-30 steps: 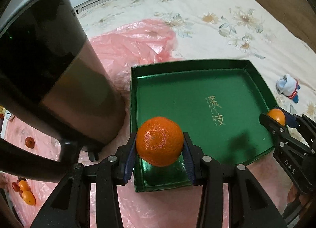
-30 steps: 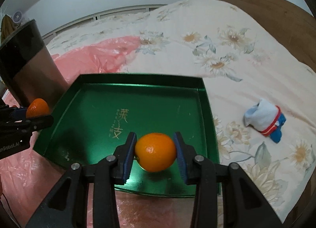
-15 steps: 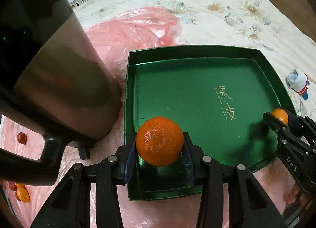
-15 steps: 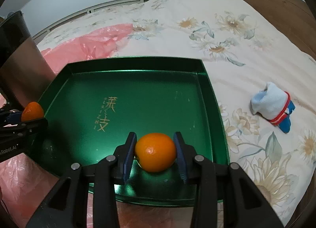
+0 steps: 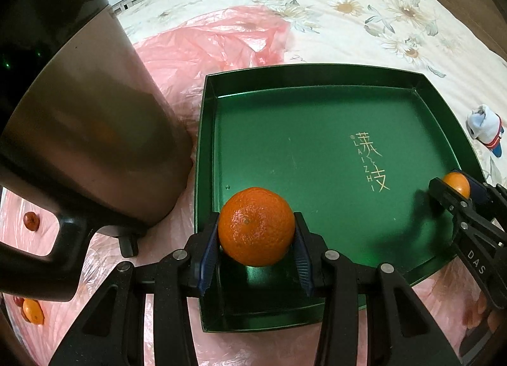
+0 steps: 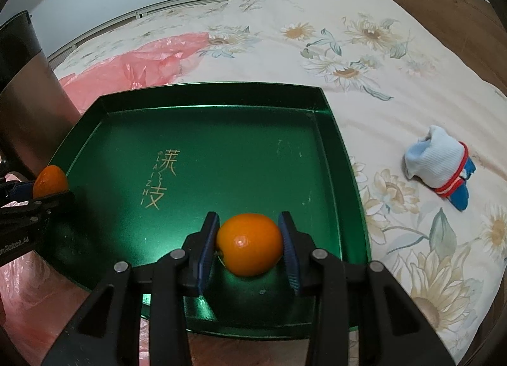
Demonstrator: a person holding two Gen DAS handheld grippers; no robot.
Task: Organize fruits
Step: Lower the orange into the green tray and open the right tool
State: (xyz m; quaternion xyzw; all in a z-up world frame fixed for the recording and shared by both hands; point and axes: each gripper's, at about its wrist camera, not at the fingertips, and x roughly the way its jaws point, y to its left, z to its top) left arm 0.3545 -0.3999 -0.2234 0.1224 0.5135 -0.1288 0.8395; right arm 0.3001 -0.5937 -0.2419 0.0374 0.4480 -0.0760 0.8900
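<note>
Green tray (image 5: 317, 150) floor lies bare and passable; tall metal kettle (image 5: 95, 131) blocks its left side.

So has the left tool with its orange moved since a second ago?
Yes. The left tool has come down toward the green tray, which now looks larger around its orange.

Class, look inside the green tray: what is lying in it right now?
The green tray shows only gold lettering on its floor. Two oranges hang over it in grippers, hiding the floor beneath them.
</note>
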